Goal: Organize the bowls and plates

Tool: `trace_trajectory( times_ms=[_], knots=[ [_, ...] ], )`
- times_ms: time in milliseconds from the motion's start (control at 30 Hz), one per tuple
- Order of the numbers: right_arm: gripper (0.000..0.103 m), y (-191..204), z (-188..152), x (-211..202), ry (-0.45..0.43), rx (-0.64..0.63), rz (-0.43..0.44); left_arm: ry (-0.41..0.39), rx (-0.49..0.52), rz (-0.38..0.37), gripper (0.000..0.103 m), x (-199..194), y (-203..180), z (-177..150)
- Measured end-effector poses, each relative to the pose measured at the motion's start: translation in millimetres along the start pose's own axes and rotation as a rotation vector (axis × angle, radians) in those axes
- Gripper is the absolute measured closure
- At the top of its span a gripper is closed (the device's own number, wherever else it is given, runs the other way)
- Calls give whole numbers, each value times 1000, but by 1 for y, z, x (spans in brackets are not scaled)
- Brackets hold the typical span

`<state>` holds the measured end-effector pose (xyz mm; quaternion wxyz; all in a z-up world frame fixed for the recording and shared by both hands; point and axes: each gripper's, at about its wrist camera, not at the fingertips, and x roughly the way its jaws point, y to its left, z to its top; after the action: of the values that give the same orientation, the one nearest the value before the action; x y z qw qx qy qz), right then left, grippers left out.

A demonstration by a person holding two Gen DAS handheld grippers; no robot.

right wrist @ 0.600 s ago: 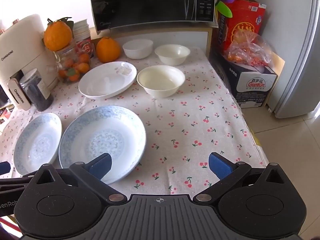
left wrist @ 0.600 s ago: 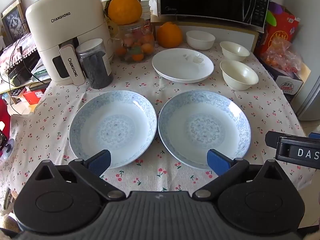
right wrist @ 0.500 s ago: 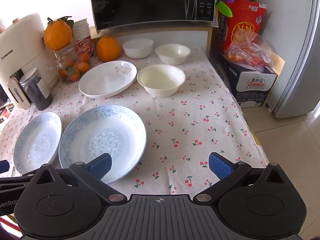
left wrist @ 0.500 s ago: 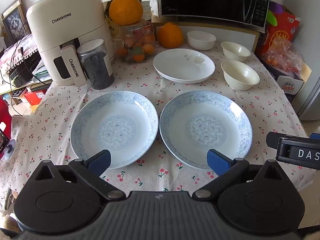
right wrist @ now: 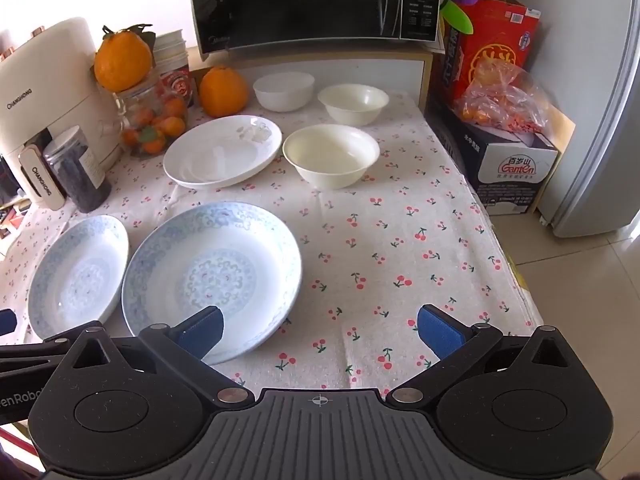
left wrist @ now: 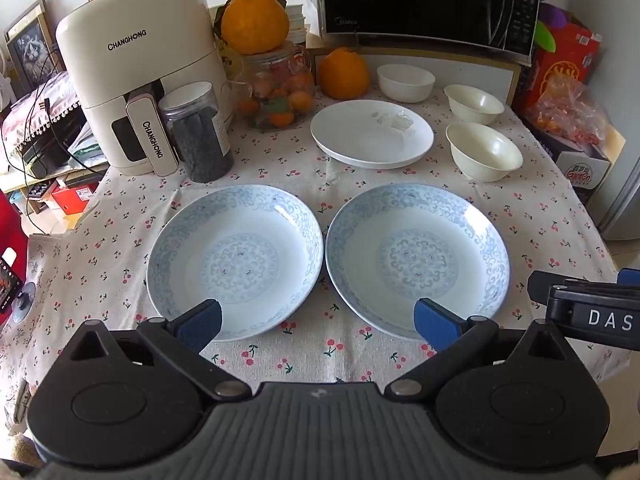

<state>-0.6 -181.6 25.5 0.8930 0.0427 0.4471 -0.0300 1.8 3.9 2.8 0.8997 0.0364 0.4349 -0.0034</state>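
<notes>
Both tongs hang with jaws wide apart, nothing between them — left tongs (left wrist: pixel 318 320) low in its frame, right tongs (right wrist: pixel 320 326) likewise. Two blue-patterned plates sit side by side on the cherry-print desk (right wrist: pixel 400 240): left plate (left wrist: pixel 234 260) and right plate (left wrist: pixel 418 258). Behind them, mid-frame, lies a white plate (left wrist: pixel 372 134) — three white bowls (left wrist: pixel 484 152) cluster at its upper right.

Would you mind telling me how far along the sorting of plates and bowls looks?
Nothing looks stacked yet. The two blue-patterned plates lie side by side, the plain white plate apart, and three white bowls stand singly. The left gripper and right gripper are open and empty. All stacking remains.
</notes>
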Motion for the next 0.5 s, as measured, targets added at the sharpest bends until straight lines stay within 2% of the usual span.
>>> trace_trajectory(
  times_ms=[500],
  knots=[
    [0, 2, -1, 1, 11, 1, 8, -5, 10, 5, 0, 1, -3, -2]
  ],
)
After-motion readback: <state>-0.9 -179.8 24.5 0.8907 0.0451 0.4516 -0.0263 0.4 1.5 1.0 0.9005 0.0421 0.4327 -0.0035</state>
